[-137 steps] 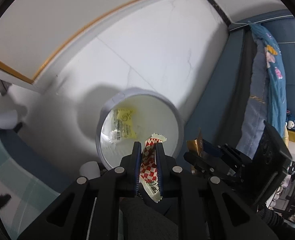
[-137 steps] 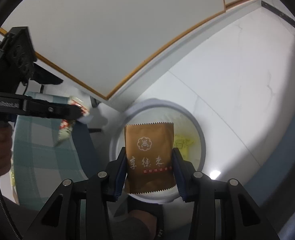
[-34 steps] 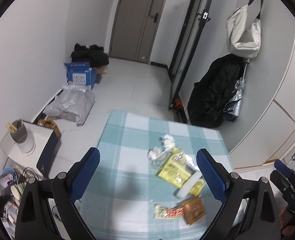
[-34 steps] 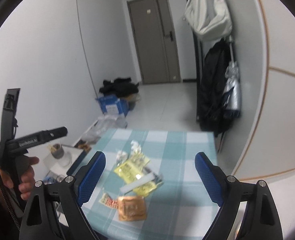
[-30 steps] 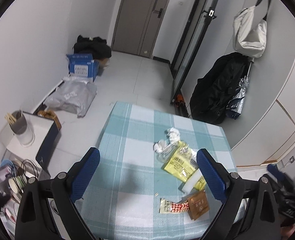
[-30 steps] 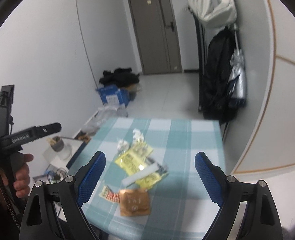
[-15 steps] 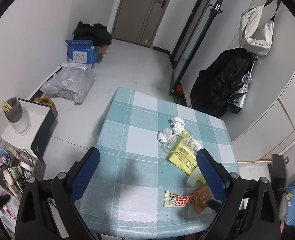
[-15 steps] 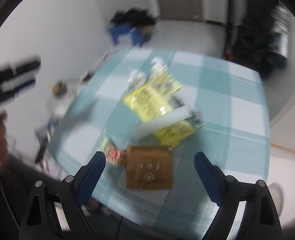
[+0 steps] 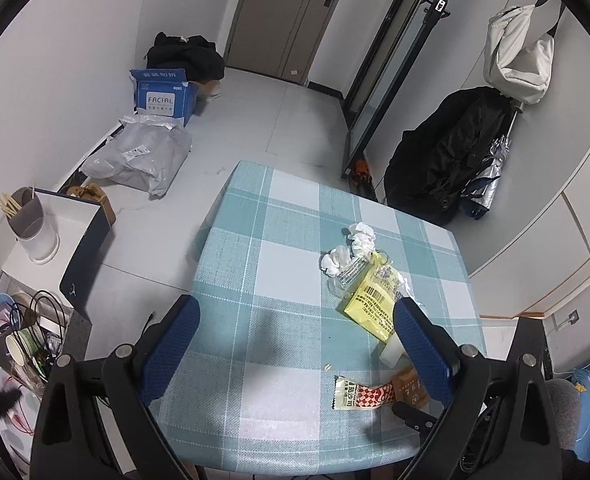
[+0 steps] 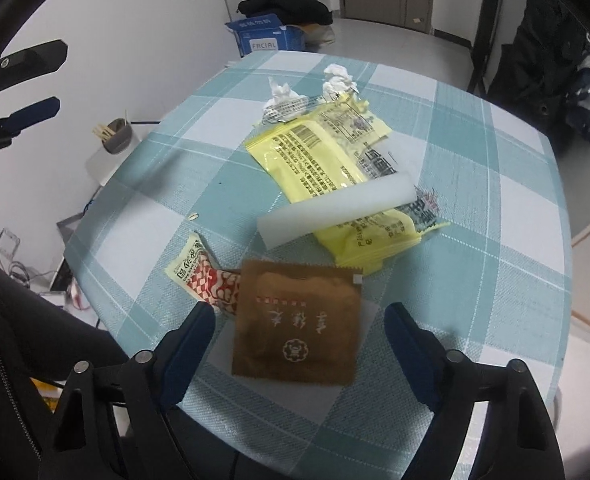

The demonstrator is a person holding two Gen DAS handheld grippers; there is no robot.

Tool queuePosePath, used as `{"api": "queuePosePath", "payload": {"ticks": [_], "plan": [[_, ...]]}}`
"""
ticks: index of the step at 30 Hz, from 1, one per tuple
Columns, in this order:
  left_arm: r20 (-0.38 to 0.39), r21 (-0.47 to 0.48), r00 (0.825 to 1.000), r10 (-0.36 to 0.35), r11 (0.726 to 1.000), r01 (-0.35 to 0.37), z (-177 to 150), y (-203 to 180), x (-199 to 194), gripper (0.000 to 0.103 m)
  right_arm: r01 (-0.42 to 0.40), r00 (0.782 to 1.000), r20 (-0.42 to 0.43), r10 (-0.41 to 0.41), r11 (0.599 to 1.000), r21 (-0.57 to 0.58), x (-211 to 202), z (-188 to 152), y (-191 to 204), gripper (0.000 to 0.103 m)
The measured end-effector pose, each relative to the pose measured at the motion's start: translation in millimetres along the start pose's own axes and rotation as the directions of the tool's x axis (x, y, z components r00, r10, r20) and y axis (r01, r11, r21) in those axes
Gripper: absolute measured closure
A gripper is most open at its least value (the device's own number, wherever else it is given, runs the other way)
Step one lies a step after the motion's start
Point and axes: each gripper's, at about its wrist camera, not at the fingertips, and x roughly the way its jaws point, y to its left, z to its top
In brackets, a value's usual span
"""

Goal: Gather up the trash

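I see the checked worktop [image 9: 255, 280] filling the middle of both views, its lower edge cut off by my claws. The trash lies on it at centre right of the left view: yellow wrappers [image 10: 315, 152] with a white foam strip [image 10: 335, 210] lying across them, a brown sachet [image 10: 295, 328] in the lower centre of the right view overlapping one end of a red-checked sachet [image 10: 203, 276], and two crumpled tissues [image 10: 335, 76] toward the top. In the left view the brown sachet [image 9: 409, 386] is half hidden behind a blue finger. My right claw [image 10: 299, 344] is spread wide, holding nothing, a finger on either side of the brown sachet; I cannot tell whether they touch the cloth. My left claw [image 9: 295, 344] is also wide and empty. At the left edge a grey cup [image 9: 25, 216] holds sticks; print on the sachets is hard to make out.
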Motion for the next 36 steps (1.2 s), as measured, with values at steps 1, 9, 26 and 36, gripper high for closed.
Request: {"api": "queuePosePath", "payload": {"ticks": [1, 9, 26, 36], "plan": [[0.002, 0.002, 1.0, 0.002, 1.0, -0.002, 0.3, -0.3, -0.5, 0.008, -0.002, 1.0, -0.001, 0.002, 1.0, 0.004, 0.8, -0.4, -1.2, 0.019], [-0.005, 0.011, 0.999, 0.035, 0.999, -0.035, -1.8, -0.9, 3.0, 0.007, 0.024, 1.0, -0.009, -0.025, 0.999, -0.035, 1.8, -3.7, 1.4, 0.041], [-0.019, 0.035, 0.997, 0.075, 0.997, -0.074, -6.6, -4.2, 8.9, 0.007, 0.019, 1.0, 0.016, -0.018, 0.998, -0.055, -6.1, -12.7, 6.0, 0.068], [-0.018, 0.037, 0.997, 0.08, 0.996, -0.08, -7.0, -5.2, 9.3, 0.007, 0.064, 0.997, 0.043, -0.059, 0.99, -0.127, -11.8, -17.3, 17.6, 0.087]]}}
